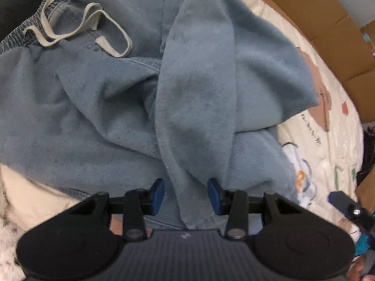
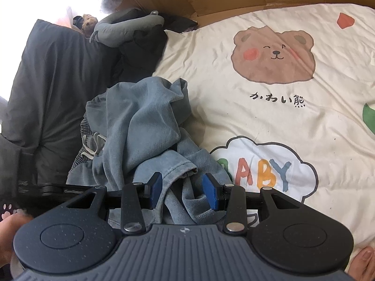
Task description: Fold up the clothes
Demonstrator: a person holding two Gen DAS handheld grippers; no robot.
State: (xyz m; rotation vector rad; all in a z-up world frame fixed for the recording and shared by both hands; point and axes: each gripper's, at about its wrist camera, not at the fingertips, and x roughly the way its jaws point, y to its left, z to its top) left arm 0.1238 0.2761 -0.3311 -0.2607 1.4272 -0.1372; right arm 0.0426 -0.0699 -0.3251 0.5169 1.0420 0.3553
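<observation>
Blue sweatpants (image 1: 117, 107), one pair, bunched at the bedsheet's (image 2: 269, 121) left edge; two grippers, left (image 1: 185, 193) and right (image 2: 182, 190), both half-open, fabric between pads, unpinched.

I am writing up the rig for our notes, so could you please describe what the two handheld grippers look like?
Both look alike. The left gripper and right gripper each have two blue pads on black linkage bars with silver pivot pins. Behind these sit two round black housings flanking a ribbed dark grey body. The right body bears a small crosshair mark. No cables or sleeves show.
</observation>
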